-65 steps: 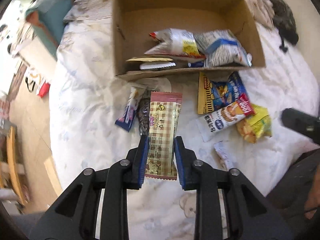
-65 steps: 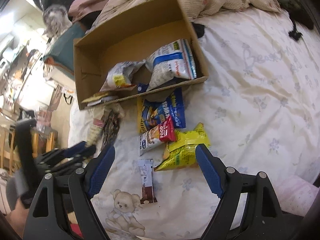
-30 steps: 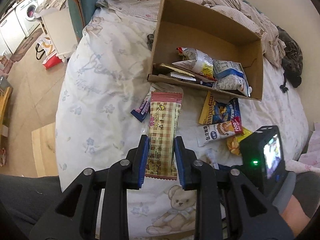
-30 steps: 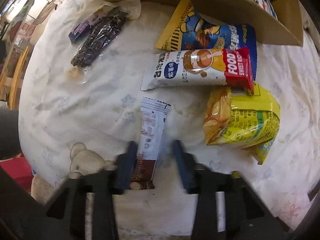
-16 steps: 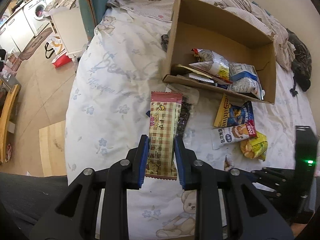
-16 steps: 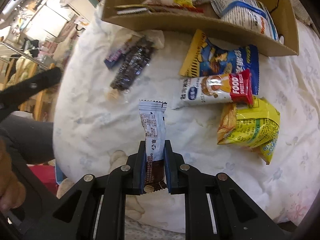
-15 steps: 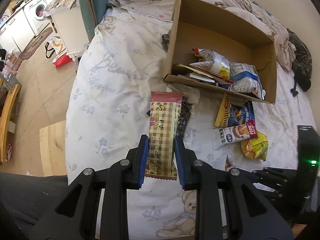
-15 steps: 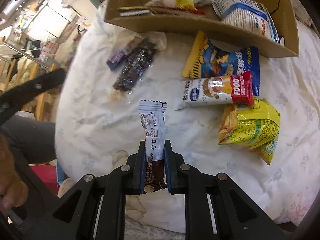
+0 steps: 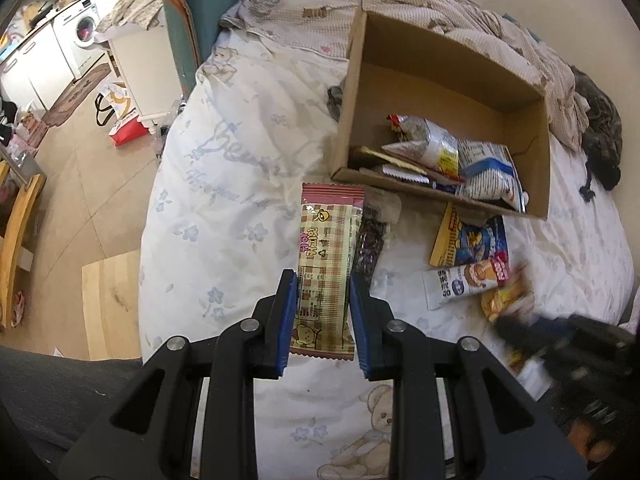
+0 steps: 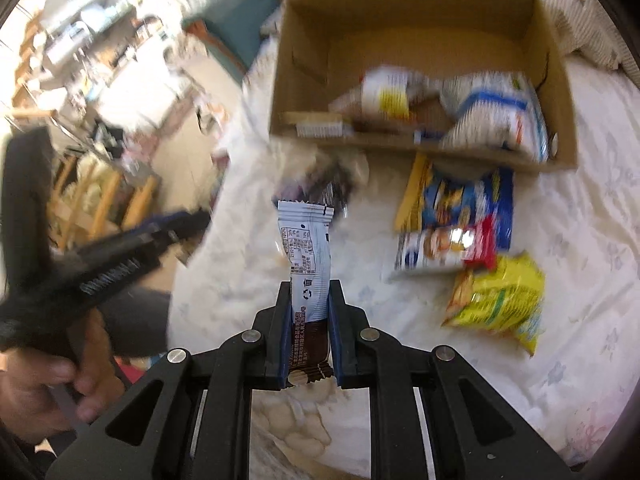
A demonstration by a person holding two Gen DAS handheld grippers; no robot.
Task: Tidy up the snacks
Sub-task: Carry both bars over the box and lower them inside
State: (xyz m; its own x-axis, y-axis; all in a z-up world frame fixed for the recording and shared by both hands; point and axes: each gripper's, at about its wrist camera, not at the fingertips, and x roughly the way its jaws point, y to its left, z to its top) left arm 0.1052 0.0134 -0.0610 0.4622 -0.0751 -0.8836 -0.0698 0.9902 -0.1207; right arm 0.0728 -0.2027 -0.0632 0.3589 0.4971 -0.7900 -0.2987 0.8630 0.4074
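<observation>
So your left gripper (image 9: 322, 312) has its jaws clamped on the plaid wafer pack (image 9: 326, 264), which sticks up through the middle of the left wrist frame. Your right gripper (image 10: 309, 332) is pinching the white-and-brown bar (image 10: 306, 276) the same way, dead centre in the right wrist view.

The cardboard box (image 9: 536, 148) sits upper right in the left view with a few bags already inside. On the bedsheet (image 9: 224, 184) just below the box's front wall you've got the blue-and-yellow chip bag (image 9: 472, 240), the white pack with the red end (image 9: 464, 284) overlapping it, and the yellow bag (image 10: 500, 296) at lower right. The right view is pretty blurry, so the small print there is unreadable.
</observation>
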